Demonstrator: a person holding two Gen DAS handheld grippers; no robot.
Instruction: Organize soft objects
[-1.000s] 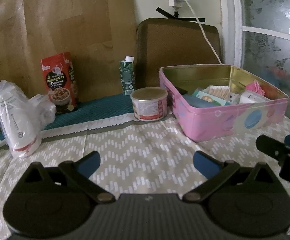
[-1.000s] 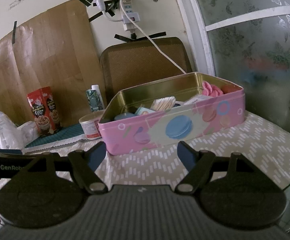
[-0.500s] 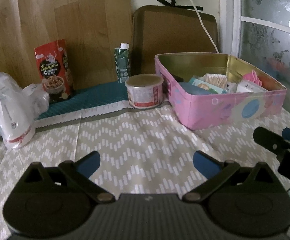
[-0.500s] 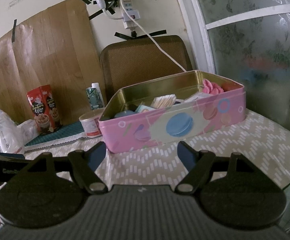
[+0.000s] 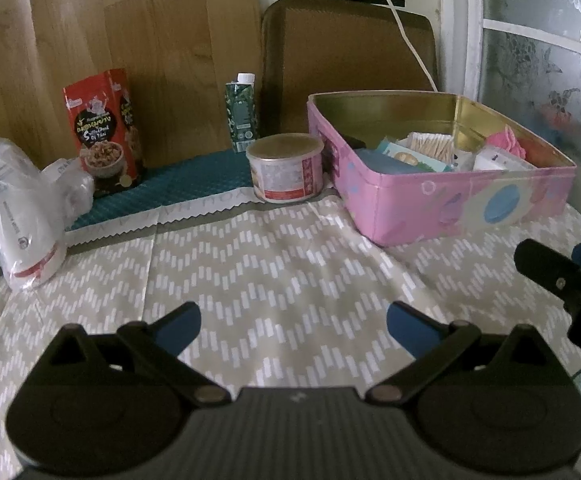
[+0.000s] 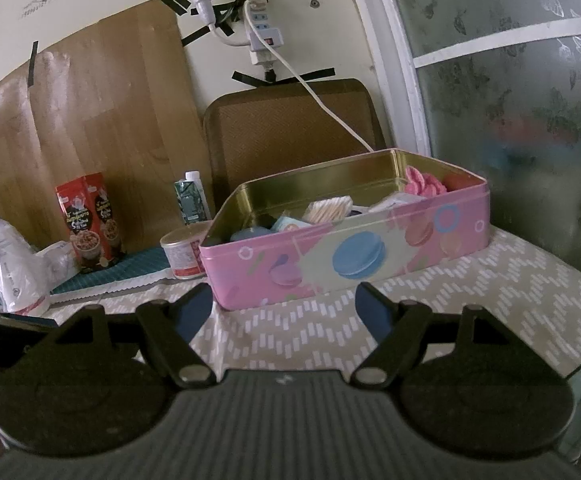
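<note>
Nearest in, the left gripper (image 5: 293, 326) hangs above the zigzag tablecloth (image 5: 274, 272), blue pads spread wide, nothing between them. The right gripper (image 6: 283, 306) is just as wide and just as empty, aimed at the pink tin's front wall. Open cloth runs ahead of the left tool; the table's edge falls away at the right, close beside the right tool.

On to the pink tin (image 6: 354, 258), lid off, gold inside, sitting toward the right side of the table near the frosted window (image 6: 510, 80). Inside: a blue piece (image 5: 386, 160) at the left end, a pack of cotton buds (image 5: 430, 144) in the middle, a white box (image 5: 498, 158), and a pink frilly soft thing (image 6: 424, 184) in the far right corner.

Touching or just beside the tin's left end, a round can (image 5: 286, 168). Further back, a green carton (image 5: 242, 116), a red snack box (image 5: 104, 132), and a white plastic bag (image 5: 18, 216) at the left.
</note>
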